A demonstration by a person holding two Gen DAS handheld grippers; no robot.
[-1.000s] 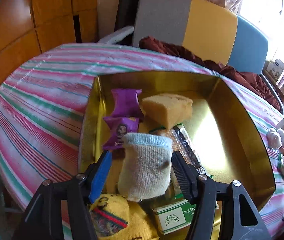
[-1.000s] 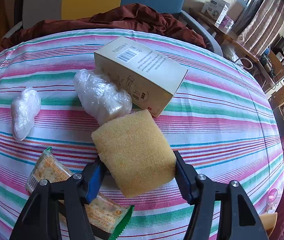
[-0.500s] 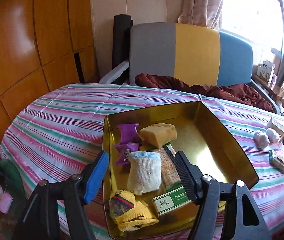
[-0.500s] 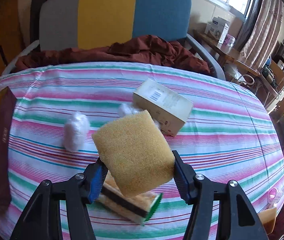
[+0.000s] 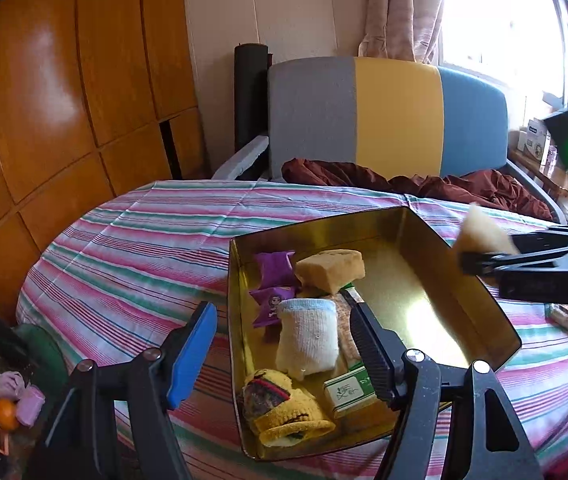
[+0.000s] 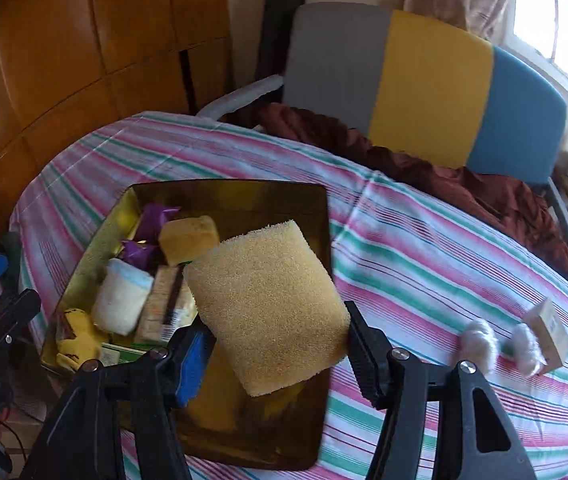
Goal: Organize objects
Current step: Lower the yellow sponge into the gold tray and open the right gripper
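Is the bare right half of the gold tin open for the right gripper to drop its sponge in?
Probably yes: the right gripper holds the sponge above the gold tin, whose right half lies bare, and the left gripper hangs open nearer the tin's left side.

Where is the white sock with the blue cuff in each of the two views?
Left wrist: white sock stands low in the centre, inside the gold tin, between the open left tongs.
Right wrist: white sock is at left, in the tin's near-left part.
Shared landmark: the purple packets behind it.
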